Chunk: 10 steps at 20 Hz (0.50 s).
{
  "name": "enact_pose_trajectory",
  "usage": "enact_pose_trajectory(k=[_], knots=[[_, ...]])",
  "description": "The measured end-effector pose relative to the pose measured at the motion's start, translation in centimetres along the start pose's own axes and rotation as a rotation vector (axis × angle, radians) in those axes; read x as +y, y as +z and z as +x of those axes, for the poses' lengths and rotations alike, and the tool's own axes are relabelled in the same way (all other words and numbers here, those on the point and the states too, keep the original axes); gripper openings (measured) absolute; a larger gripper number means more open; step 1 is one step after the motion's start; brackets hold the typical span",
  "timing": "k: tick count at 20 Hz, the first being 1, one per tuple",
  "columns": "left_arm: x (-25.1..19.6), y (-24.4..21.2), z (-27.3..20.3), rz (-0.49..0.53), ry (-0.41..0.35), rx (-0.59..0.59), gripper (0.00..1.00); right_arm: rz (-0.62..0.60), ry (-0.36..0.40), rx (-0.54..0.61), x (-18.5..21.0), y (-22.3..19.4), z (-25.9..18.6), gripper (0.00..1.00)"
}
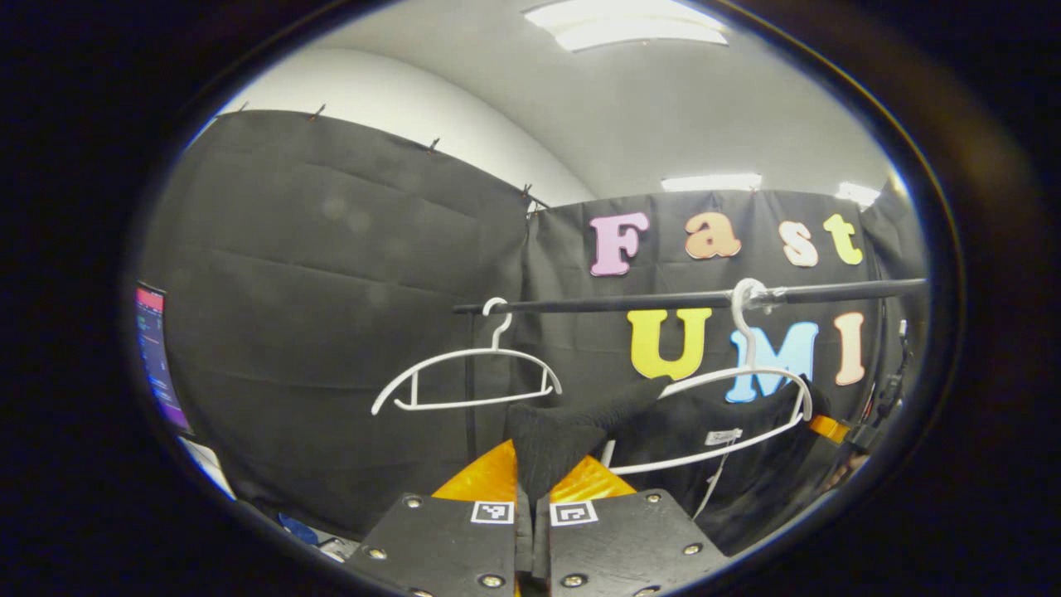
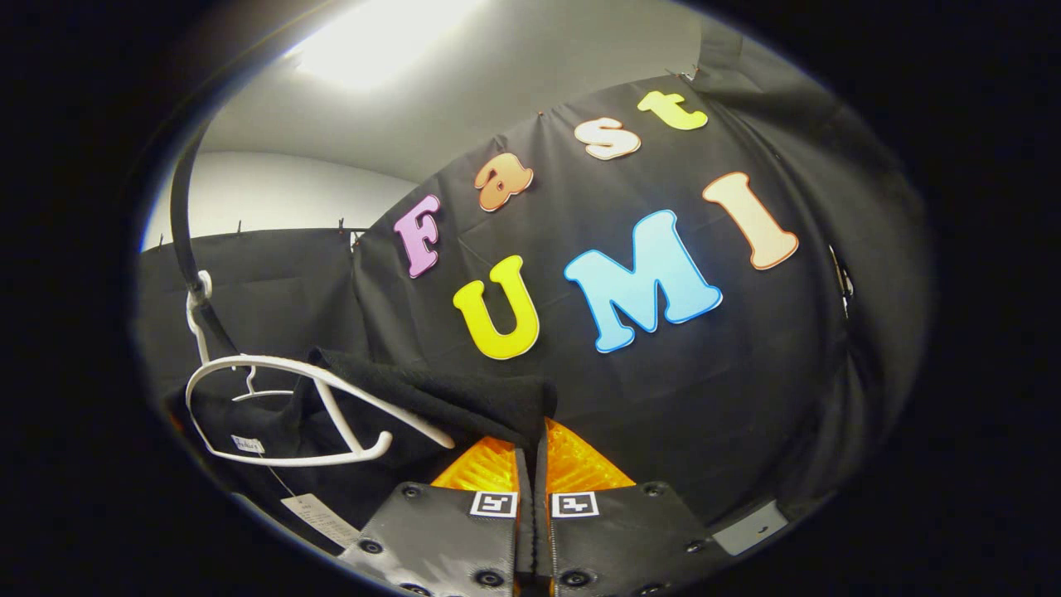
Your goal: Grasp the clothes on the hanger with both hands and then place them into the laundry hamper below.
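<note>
The left gripper [image 1: 530,489] is closed on a fold of the black garment [image 1: 713,452], which hangs off the white hanger [image 1: 729,414] on the rail [image 1: 663,300]. The right gripper [image 2: 535,464] pinches its other shoulder.

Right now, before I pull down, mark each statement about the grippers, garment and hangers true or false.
1. The left gripper is shut on the black garment. True.
2. The right gripper hangs open, clear of the cloth. False: its fingers are pinched on a fold of the garment.
3. Two white hangers are on the rail. True: an empty hanger and the garment's hanger.
4. The garment is red. False: it is black.
</note>
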<state>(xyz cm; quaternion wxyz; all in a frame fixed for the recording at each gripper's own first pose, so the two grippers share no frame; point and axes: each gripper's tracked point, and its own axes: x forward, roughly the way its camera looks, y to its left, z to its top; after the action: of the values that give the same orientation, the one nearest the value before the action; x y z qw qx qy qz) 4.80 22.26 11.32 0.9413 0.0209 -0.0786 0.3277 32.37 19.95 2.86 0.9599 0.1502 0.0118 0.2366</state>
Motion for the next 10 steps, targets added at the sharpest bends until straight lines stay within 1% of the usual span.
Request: enact_pose_trajectory(k=[2,4,6,10], knots=[[0.3,0.2,0.4,0.012,-0.007,0.001,0.02,-0.002,-0.009,-0.011,-0.4,0.3,0.4,0.01],[0.6,0.4,1.2,0.043,-0.012,0.005,0.00,-0.008,-0.007,-0.019,-0.4,0.7,0.8,0.00],[0.9,0.5,1.8,0.062,-0.020,0.013,0.00,-0.029,-0.002,-0.026,-0.4,0.8,1.3,0.01],[2.2,0.4,2.5,0.061,0.011,0.027,0.01,-0.051,0.005,-0.016,-0.2,0.2,1.8,0.00]])
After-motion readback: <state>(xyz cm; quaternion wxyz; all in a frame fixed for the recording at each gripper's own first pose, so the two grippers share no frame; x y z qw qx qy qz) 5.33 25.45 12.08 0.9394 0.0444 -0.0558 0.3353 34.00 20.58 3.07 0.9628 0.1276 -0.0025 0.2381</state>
